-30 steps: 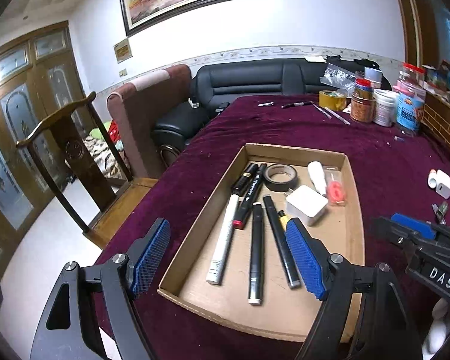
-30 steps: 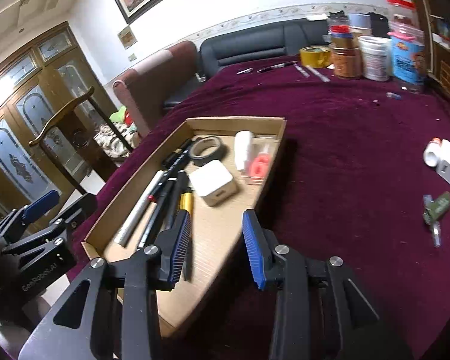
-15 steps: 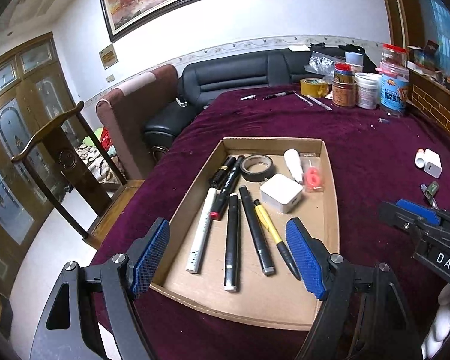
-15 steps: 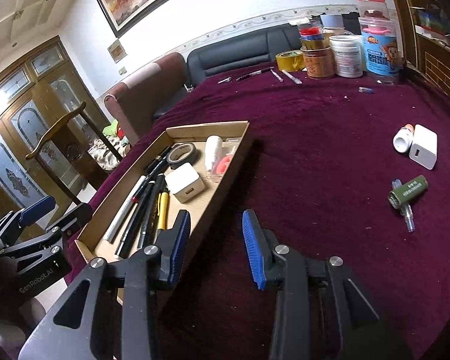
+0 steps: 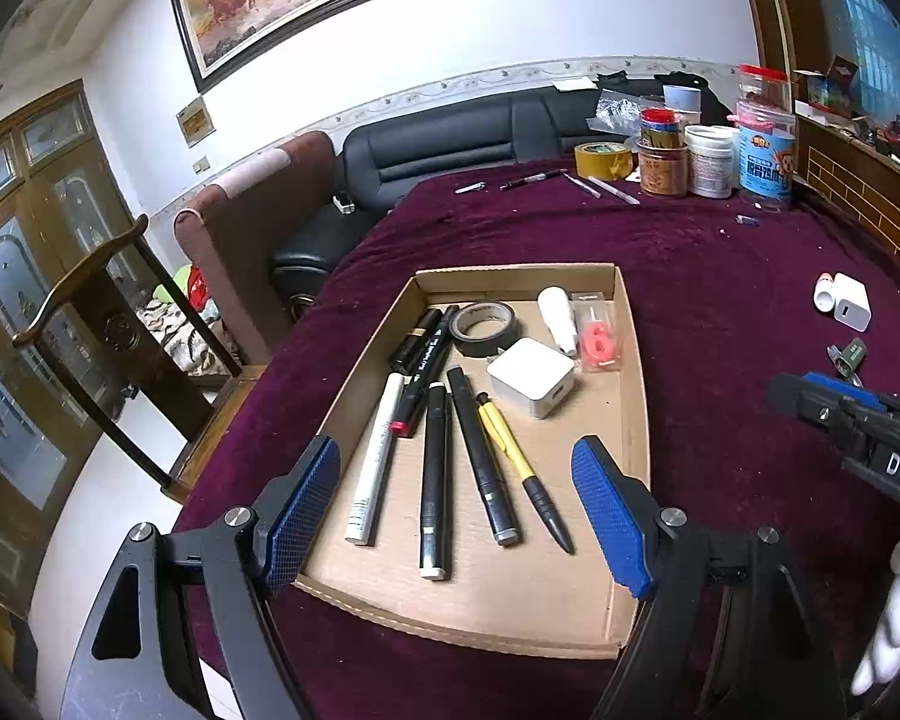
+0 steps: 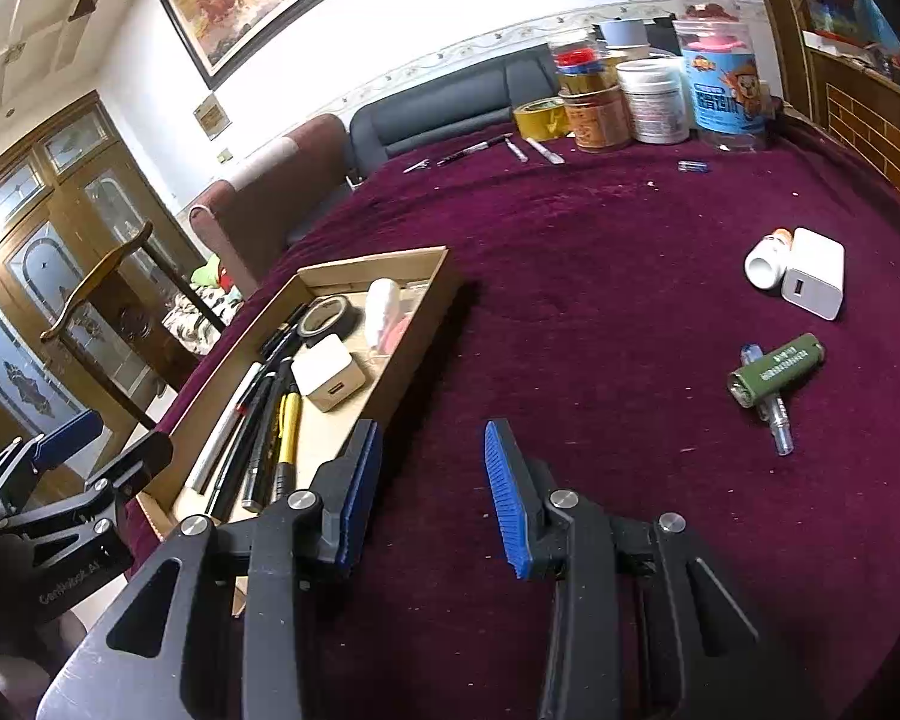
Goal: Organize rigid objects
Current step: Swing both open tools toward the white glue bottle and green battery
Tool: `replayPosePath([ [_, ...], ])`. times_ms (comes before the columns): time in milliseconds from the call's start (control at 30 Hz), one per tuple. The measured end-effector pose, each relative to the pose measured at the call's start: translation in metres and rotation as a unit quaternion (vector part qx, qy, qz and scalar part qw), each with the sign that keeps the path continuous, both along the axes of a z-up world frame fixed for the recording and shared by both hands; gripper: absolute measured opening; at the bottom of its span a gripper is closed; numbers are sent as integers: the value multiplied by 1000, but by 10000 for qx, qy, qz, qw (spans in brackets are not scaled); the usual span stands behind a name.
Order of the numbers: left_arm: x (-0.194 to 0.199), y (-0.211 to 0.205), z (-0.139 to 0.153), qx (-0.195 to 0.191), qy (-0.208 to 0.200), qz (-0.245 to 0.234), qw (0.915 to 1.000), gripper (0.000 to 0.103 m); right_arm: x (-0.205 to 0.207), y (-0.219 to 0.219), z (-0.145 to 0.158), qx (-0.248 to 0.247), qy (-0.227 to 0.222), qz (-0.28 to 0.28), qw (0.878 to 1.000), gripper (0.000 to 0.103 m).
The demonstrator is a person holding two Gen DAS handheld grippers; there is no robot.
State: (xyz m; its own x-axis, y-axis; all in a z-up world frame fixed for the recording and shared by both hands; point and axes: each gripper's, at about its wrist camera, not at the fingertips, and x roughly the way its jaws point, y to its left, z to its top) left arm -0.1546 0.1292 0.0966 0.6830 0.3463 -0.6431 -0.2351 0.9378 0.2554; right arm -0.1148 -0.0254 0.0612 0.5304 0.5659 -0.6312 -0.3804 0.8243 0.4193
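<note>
Pens [image 6: 252,420] partly hidden behind tray wall [image 6: 414,348].

Bright daylit room, glare on the white wall [image 5: 600,12], sharp centre, fisheye bending, dark vignetted corners

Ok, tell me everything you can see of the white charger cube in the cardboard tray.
The white charger cube is a glossy, rounded plastic block with a USB slot on the face turned toward the cameras. It lies flat on the floor of the cardboard tray, right of the pens, just in front of the black tape roll and the white tube. Neither gripper touches it.
</note>
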Motion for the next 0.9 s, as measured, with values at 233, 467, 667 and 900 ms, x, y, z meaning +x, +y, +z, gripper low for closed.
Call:
replayPosePath([
  [233, 5, -6, -5, -14, 110, -104, 9999, 75, 10, -21, 2, -8, 25, -264, 9996, 34],
  [467, 6, -10, -4, -186, 142, -308, 9993, 75, 39, -78, 17, -100, -122, -921, 9956, 34],
  [667, 7, -13, -4, -477, 130, -475, 9976, 75, 96, -155, 17, -260, 183, -1839, 9824, 34],
  [900, 7, -27, -7, -509, 201, -696, 9961, 75, 162, -173, -12, -340, 825, -1953, 9767, 34],
])
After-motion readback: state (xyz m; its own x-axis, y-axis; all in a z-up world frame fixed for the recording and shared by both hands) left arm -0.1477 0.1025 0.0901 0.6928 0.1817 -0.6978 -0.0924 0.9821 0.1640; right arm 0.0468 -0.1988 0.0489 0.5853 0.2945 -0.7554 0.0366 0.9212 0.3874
